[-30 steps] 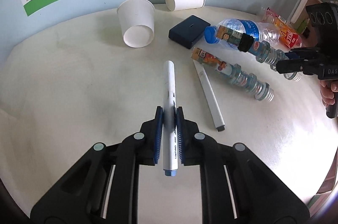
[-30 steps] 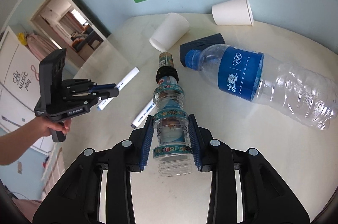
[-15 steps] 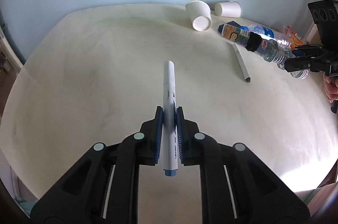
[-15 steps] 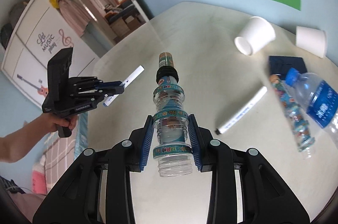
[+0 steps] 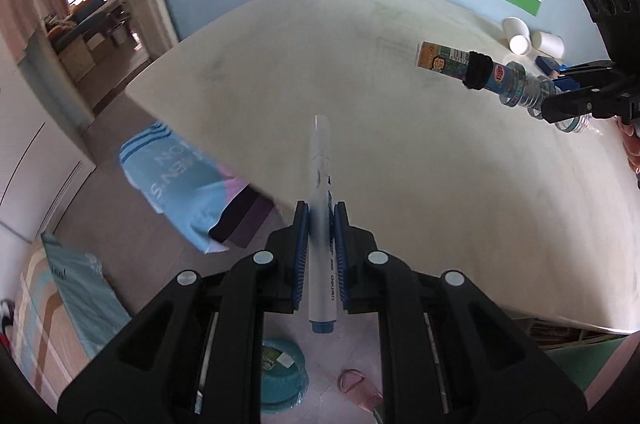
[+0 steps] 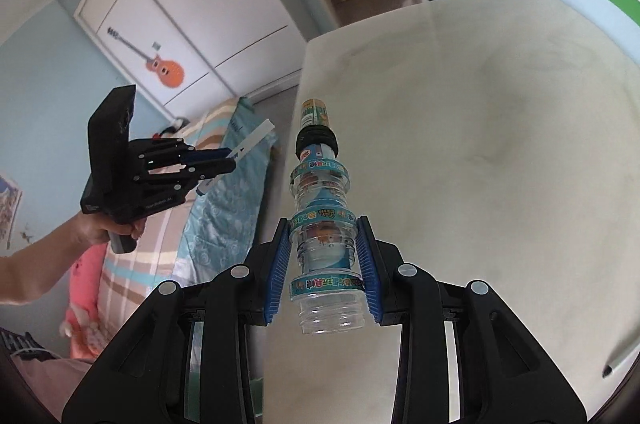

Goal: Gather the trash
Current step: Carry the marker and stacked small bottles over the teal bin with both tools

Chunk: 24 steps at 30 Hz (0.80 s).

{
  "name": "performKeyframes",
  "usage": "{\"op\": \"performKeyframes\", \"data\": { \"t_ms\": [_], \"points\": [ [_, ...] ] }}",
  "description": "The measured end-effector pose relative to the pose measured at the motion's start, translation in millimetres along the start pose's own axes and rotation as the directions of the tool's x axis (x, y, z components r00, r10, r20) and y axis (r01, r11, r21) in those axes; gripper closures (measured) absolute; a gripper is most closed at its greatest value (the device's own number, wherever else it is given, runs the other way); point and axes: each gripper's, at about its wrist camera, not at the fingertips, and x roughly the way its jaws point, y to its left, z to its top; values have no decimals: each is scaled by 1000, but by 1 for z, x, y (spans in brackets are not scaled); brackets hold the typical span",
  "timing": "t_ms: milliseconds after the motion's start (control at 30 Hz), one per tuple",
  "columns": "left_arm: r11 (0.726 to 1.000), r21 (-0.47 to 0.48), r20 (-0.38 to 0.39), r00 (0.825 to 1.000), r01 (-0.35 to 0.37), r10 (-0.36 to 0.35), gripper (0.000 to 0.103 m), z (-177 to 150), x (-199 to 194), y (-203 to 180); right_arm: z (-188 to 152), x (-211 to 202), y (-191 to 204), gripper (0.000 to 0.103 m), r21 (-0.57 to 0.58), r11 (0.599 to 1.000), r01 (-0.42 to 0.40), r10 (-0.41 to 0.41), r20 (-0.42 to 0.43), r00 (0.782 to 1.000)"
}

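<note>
My left gripper (image 5: 322, 216) is shut on a white marker (image 5: 320, 160) with a blue end cap. The marker's tip sticks out over the left edge of the cream table (image 5: 440, 164). At the right, my right gripper (image 5: 560, 100) is shut on a clear ribbed bottle (image 5: 492, 76) with colourful labels and a black collar. In the right wrist view the bottle (image 6: 320, 192) points forward between the blue pads of the right gripper (image 6: 322, 236), above the table's corner (image 6: 500, 144). The left gripper (image 6: 224, 160) with the marker (image 6: 256, 132) hangs off the table, over the bed side.
A teal round bin (image 5: 280, 380) and a pink slipper (image 5: 358, 388) lie on the floor below my left gripper. A light blue cloth (image 5: 176, 184) hangs by the table edge. Two paper cups (image 5: 518, 38) and a dark box (image 5: 550, 64) sit far right. Another marker (image 6: 622, 356) lies on the table.
Both grippers have swung left, away from the cups and bottles toward the table's left edge. The floor, bin and bed have come into view. Both grips are unchanged.
</note>
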Motion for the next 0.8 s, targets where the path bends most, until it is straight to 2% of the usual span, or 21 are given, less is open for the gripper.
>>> {"op": "performKeyframes", "data": {
  "t_ms": [200, 367, 533, 800],
  "points": [
    [984, -153, -35, 995, -93, 88, 92, -68, -29, 71, 31, 78, 73, 69, -105, 987, -117, 107, -101, 989],
    [954, -264, -77, 989, -144, 128, 92, -123, -43, 117, 38, 144, 128, 69, -162, 966, -200, 165, -207, 964],
    [919, -355, -129, 983, -169, 131, 92, -170, -37, 145, 35, 208, 176, 69, -208, 943, -260, 184, -326, 928],
    [873, -452, -230, 970, -183, 84, 92, -250, 12, 184, 0, 307, 198, 69, -193, 941, -278, 158, -475, 866]
  ]
}}
